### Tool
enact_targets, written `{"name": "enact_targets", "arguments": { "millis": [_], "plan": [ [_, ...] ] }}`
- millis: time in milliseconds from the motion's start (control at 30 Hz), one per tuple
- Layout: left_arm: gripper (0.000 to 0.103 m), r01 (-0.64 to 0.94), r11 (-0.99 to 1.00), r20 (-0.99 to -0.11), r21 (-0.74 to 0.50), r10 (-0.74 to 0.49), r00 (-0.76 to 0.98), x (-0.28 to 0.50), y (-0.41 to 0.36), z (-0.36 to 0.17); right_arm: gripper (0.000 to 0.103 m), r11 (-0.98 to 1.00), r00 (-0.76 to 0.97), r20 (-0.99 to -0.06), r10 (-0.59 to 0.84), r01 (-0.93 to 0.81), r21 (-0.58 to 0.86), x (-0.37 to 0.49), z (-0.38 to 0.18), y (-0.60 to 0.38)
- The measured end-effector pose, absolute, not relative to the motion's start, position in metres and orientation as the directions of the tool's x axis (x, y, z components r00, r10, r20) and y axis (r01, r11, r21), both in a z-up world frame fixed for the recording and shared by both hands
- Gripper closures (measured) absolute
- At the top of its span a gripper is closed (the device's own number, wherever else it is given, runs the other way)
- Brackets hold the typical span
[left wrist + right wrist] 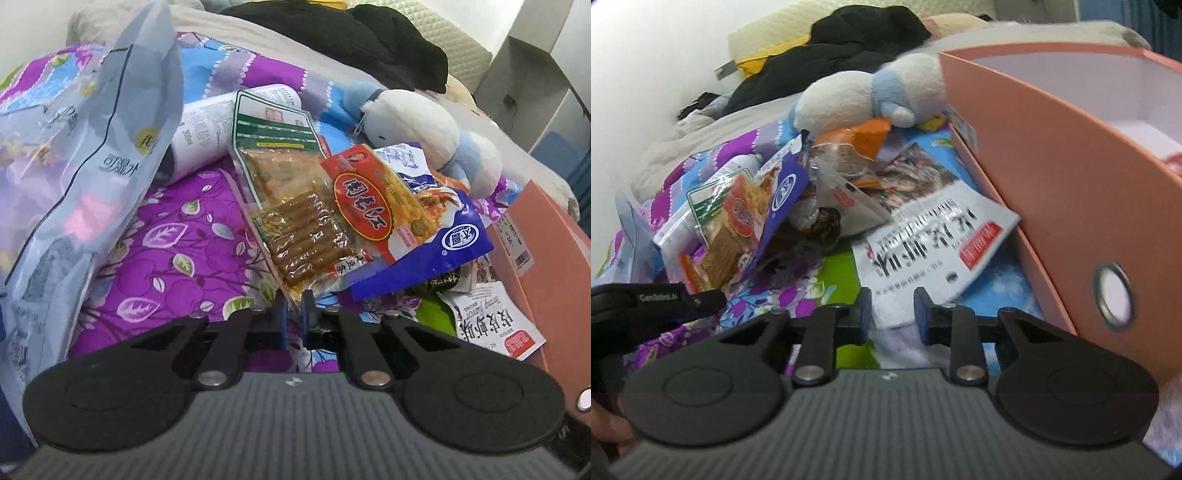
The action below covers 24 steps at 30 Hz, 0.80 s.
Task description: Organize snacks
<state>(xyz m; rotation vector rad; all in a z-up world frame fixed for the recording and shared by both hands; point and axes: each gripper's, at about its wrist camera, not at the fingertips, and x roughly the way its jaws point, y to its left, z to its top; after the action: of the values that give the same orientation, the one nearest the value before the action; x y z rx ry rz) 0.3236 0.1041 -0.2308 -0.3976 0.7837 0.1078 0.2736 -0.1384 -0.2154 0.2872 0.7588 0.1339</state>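
Note:
My left gripper (293, 299) is shut on the near edge of a clear packet of brown sticks (295, 221), which lies on a purple floral bedspread (177, 266). A red-label packet (365, 206) and a blue-and-white bag (443, 229) overlap it on the right. In the right wrist view my right gripper (892, 314) stands open, with the lower edge of a white snack bag printed with black characters (934, 236) between its fingers; the pads do not press on it. A salmon-pink box (1052, 166) stands open-topped just right of that bag.
A large pale-blue bag (92, 147) leans at the left, over a white bottle (207, 122). A white-and-blue plush toy (424, 129) lies behind the snack pile. Black clothing (849, 40) is heaped at the back. A hand shows at the lower left of the right wrist view.

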Motion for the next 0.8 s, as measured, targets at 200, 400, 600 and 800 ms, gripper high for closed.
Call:
{"name": "enact_targets", "arguments": {
  "millis": [200, 400, 600, 800],
  "plan": [
    [0.096, -0.252, 0.913, -0.697, -0.321, -0.047, 0.716, 0.315, 0.106, -0.226, 0.043, 0.946, 0.727, -0.655, 0.205, 0.025, 0.324, 0.269, -0.218, -0.143],
    [0.096, -0.257, 0.904, -0.696, -0.341, -0.059, 0.715, 0.309, 0.105, -0.224, 0.047, 0.917, 0.748, -0.627, 0.217, 0.063, 0.394, 0.289, -0.225, -0.151],
    [0.096, -0.245, 0.909, -0.693, -0.337, -0.063, 0.719, 0.305, 0.1, -0.22, 0.094, 0.925, 0.744, -0.63, 0.222, 0.044, 0.378, 0.292, -0.218, -0.149],
    [0.096, -0.243, 0.912, -0.693, -0.331, -0.06, 0.719, 0.294, 0.095, -0.212, 0.097, 0.916, 0.737, -0.63, 0.245, 0.038, 0.4, 0.273, -0.204, -0.157]
  ]
}}
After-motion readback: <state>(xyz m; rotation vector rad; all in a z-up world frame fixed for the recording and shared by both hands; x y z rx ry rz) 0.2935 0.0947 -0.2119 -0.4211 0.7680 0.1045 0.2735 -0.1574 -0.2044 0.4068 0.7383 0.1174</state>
